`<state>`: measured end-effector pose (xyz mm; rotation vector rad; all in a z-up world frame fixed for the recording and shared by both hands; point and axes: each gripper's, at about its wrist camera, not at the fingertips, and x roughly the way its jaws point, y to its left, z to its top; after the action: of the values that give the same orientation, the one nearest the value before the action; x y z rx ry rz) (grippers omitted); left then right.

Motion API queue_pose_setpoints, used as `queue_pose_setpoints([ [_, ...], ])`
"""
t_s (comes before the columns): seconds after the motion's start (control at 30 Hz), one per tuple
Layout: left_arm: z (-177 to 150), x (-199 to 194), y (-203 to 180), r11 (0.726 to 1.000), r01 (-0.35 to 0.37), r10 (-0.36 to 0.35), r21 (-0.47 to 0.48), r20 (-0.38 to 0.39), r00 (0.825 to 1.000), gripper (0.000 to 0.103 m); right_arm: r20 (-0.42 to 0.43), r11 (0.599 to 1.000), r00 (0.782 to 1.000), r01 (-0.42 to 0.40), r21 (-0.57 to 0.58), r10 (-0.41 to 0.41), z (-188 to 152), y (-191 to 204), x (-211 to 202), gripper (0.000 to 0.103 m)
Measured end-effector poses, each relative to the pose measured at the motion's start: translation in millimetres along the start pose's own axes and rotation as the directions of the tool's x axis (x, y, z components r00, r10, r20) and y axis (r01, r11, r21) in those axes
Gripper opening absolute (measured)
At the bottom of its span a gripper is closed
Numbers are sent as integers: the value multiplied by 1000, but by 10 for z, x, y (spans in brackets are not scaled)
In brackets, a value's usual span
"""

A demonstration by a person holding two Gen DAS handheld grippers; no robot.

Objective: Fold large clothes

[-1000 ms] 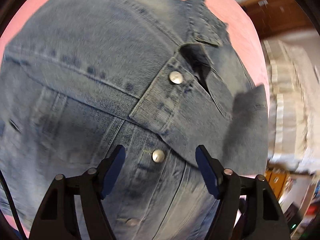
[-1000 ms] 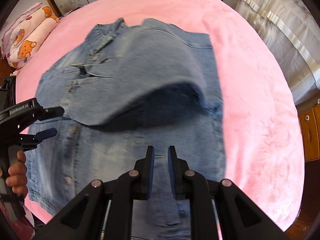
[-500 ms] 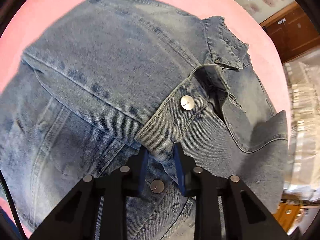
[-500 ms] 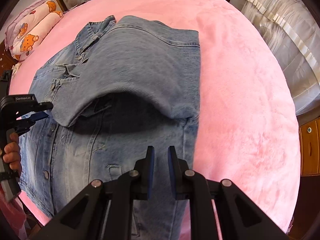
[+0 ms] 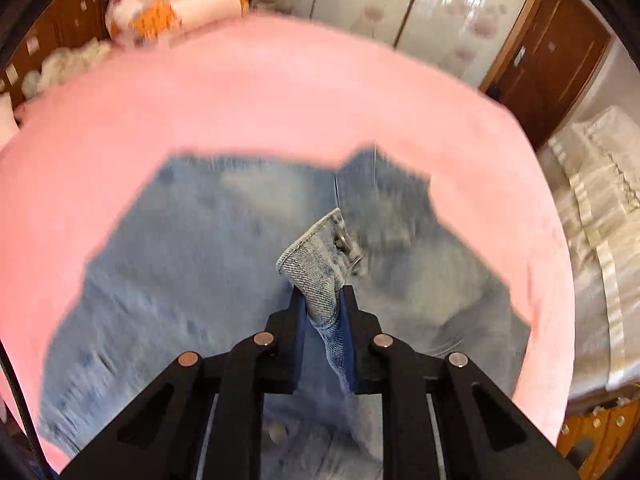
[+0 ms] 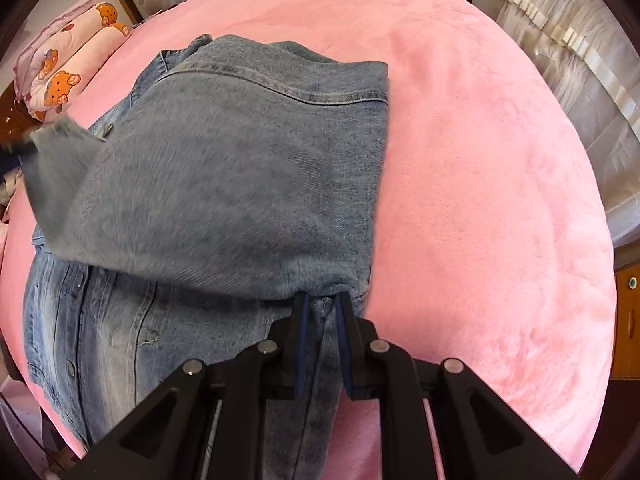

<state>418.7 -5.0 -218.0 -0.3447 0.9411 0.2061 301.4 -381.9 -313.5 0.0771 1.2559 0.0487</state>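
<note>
Altogether one denim jacket (image 6: 224, 184) lies on one bed under a pink blanket (image 6: 480, 184), and two grippers work on it. The left gripper (image 5: 320, 300) has its fingers (image 5: 294, 320) closing on the buttoned cuff (image 5: 320, 264) of a sleeve, which stands up between the pads, clear of the blurred jacket body spread beneath it. The right gripper (image 6: 320, 304) has its fingers (image 6: 344, 320) nearly together at the jacket's right edge, where the folded-over panel meets the lower layer; denim shows in the narrow gap, but whether the pads are actually pinching it cannot be told.

Only the left wrist view shows the cuff's single metal button (image 5: 341, 240), the wardrobe doors (image 5: 400, 4) with a faint flower print beyond the far side of the bed, and a dark wooden door (image 5: 560, 52) to the far right. Only the right wrist view shows the front placket with its row of buttons (image 6: 72, 368) at the near left and the stitched seam across the far part of the jacket. A bear-print pillow (image 6: 68, 64) at the far left and pale ruffled bedding (image 6: 560, 28) on the right appear in both.
</note>
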Motion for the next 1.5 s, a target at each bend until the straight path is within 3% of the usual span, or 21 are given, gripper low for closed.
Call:
queue_pose_setpoints([
  [0.1, 250, -81, 57, 999, -27, 26, 20, 66, 997, 13, 17, 1000, 1000, -18, -8, 18, 1, 15, -14, 13],
  [0.23, 297, 67, 256, 999, -33, 33, 13, 25, 999, 13, 36, 1000, 999, -25, -11, 26, -19, 63, -21, 14],
  [0.33, 171, 247, 373, 995, -100, 101, 31, -25, 995, 13, 27, 1000, 999, -26, -14, 26, -11, 78, 28, 13],
  [0.5, -158, 576, 679, 988, -154, 153, 2, -120, 981, 13, 24, 997, 997, -71, 35, 70, 80, -9, 102, 13],
  [0.6, -381, 751, 845, 984, -179, 176, -4, -185, 967, 13, 21, 995, 997, -72, 63, 71, 116, -55, 147, 0],
  [0.9, -546, 925, 825, 969, -226, 242, 95, -209, 948, 15, -65, 962, 988, -119, 247, 139, -45, -190, 212, 0],
  [0.97, -519, 821, 770, 969, -211, 233, 125, -197, 952, 19, -51, 948, 984, -148, 282, 169, -87, -159, 94, 0],
  [1.03, -491, 683, 706, 972, -184, 210, 146, -193, 958, 30, -19, 922, 969, -226, 314, 245, -95, -99, -15, 0],
  [1.1, -501, 503, 604, 971, -159, 191, 180, -176, 966, 31, 16, 901, 952, -296, 318, 307, -63, 22, -102, 0],
  [1.17, -528, 325, 454, 973, -88, 125, 214, -169, 978, 31, 37, 884, 930, -361, 298, 367, 32, 237, -123, 0],
  [1.23, -555, 250, 288, 971, -1, 51, 238, -201, 978, 31, 38, 881, 915, -397, 260, 401, 131, 466, -77, 0],
  [1.33, -643, 274, 16, 951, 167, -83, 262, -304, 949, 31, 10, 894, 908, -414, 172, 419, 323, 867, 63, 0],
  [1.37, -693, 336, -75, 938, 226, -123, 263, -357, 926, 30, 4, 896, 906, -419, 145, 423, 367, 975, 104, 0],
  [1.47, -847, 496, -237, 921, 271, -129, 281, -437, 890, 18, -19, 899, 904, -423, 110, 427, 443, 1151, 247, 0],
  [1.5, -894, 597, -262, 922, 265, -110, 284, -462, 880, 8, -33, 907, 910, -409, 105, 414, 469, 1180, 312, 0],
])
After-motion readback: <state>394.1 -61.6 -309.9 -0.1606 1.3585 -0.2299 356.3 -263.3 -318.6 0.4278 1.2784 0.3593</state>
